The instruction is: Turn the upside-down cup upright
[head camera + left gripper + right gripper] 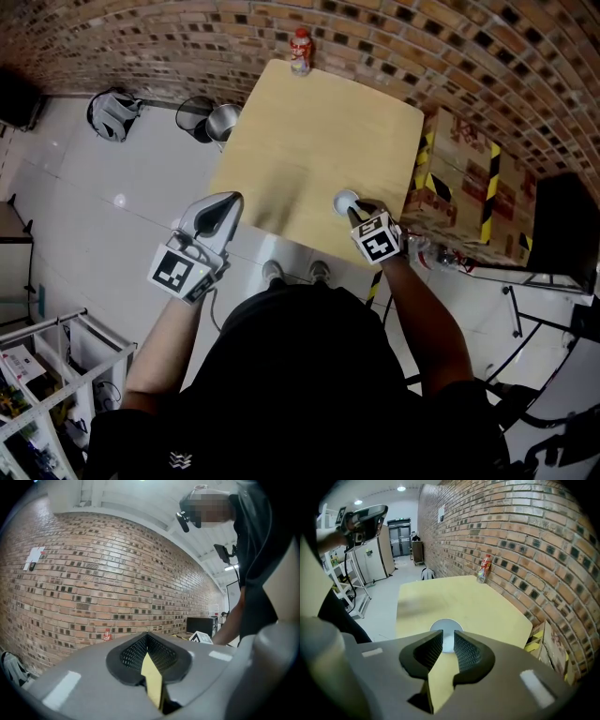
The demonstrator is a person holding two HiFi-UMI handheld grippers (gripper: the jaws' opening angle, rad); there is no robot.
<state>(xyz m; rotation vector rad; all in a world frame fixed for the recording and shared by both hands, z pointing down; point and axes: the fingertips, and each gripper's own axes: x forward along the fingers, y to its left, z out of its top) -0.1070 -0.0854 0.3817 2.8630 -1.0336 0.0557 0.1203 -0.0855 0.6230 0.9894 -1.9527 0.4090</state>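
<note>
Cup (346, 201) on table (309, 131), bottle (300, 51) beyond.

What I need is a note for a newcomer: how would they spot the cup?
Find the wooden table by the brick wall. At its near edge, just ahead of the right gripper, sits a white cup. Its only neighbour, a red-labelled bottle, stands at the far edge.

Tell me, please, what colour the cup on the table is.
White; the cup shows best in the right gripper view.

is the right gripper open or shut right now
Open: the right gripper shows a gap between its pads, with the white cup visible through it.
</note>
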